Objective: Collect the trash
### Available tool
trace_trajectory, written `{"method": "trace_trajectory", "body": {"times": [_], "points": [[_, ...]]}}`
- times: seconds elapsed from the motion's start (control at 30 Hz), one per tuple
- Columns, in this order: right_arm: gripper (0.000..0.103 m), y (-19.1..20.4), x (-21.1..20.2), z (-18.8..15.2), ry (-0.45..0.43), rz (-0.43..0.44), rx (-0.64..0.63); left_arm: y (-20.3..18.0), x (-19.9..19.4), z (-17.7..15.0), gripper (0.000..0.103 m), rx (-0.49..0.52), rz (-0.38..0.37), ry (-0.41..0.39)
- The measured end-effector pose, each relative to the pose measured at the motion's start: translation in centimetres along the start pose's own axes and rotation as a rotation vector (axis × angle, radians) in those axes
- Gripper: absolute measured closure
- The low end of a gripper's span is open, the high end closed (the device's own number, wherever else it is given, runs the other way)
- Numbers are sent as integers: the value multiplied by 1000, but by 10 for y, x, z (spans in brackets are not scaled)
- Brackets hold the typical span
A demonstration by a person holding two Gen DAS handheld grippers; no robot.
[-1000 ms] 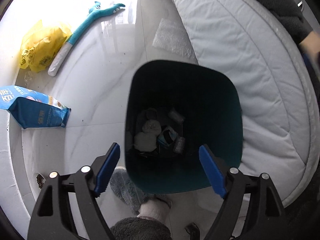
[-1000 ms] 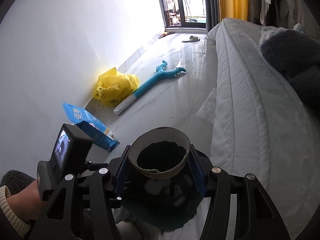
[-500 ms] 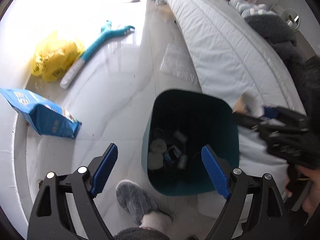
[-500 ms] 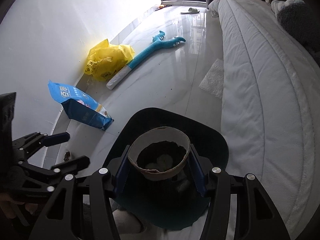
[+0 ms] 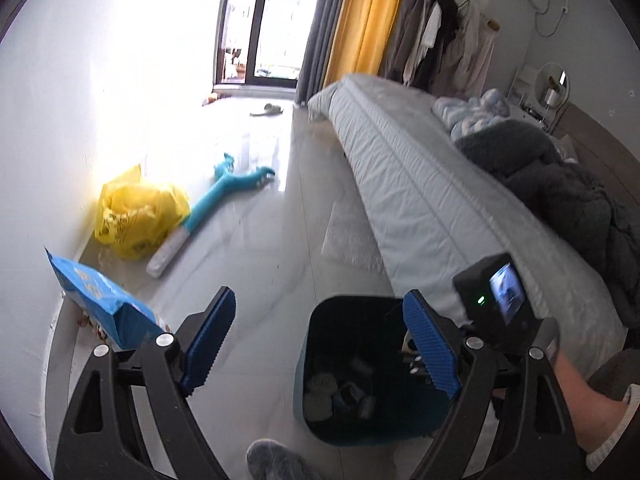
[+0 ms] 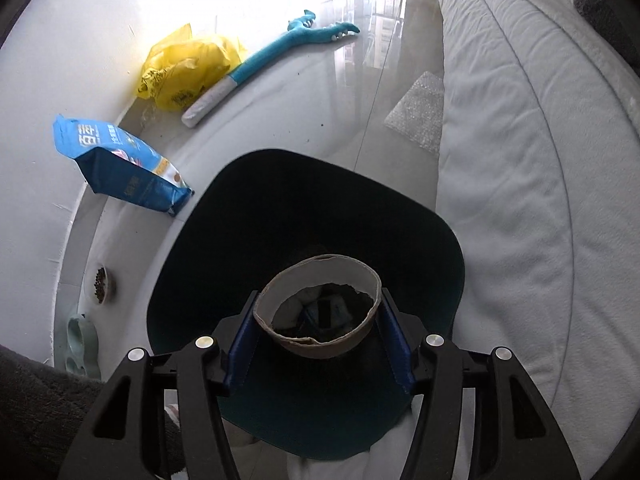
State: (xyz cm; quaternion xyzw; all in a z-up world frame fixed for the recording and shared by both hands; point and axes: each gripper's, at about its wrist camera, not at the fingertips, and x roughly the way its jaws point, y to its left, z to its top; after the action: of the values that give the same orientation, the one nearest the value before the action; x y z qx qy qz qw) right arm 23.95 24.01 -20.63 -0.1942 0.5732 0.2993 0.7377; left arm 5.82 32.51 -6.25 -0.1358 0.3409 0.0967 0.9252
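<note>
A dark teal trash bin [image 6: 240, 240] stands on the floor beside the bed and holds several scraps. It also shows in the left wrist view [image 5: 320, 340]. My right gripper [image 6: 318, 320] is shut on a brown cardboard tube [image 6: 320, 280] and holds it over the bin's mouth, open end toward the camera. My left gripper [image 5: 320, 344] is open and empty, raised to the left of the bin. The right gripper's camera body [image 5: 496, 296] shows at the bin's right side.
A blue pet food bag [image 6: 120, 160] lies left of the bin by the wall. A yellow plastic bag [image 6: 188, 68], a teal dinosaur toy [image 6: 280, 52] and a bubble wrap sheet [image 6: 420, 116] lie farther off. The bed [image 6: 520, 160] runs along the right.
My left gripper has lifted and tilted up, away from the bin toward the room. My right gripper has moved the cardboard tube over the bin's opening and lower.
</note>
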Motion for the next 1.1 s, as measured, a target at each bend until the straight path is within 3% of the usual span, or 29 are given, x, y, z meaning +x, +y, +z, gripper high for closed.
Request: {"method": "trace_trajectory", "body": {"times": [0.1,0.17,0.43,0.6,0.8,0.97,1.1], "points": [[40,-1,2,-4,9,19,6,-4,-12,7,15,4,-7,-47],[29,0,2,-6,4,18,-6,-9,-20,11,15,7,-18,-79],[21,1,-21,-11,-64,19,-6,-28,-53,23,10,27,0,-206],[13,-4,-64,-13,-166,33,-6,-47,-63,22,6,89,21,-245],[4,-19,-134,-20,-342,-18,1,-61,-76,16,3,117,43,-266],[3,-44,-184,-49,-471,-63,61,-75,-94,15,3,101,85,-297],[3,-61,-230,-79,-598,-68,79,-92,-111,10,3,105,76,-339]]}}
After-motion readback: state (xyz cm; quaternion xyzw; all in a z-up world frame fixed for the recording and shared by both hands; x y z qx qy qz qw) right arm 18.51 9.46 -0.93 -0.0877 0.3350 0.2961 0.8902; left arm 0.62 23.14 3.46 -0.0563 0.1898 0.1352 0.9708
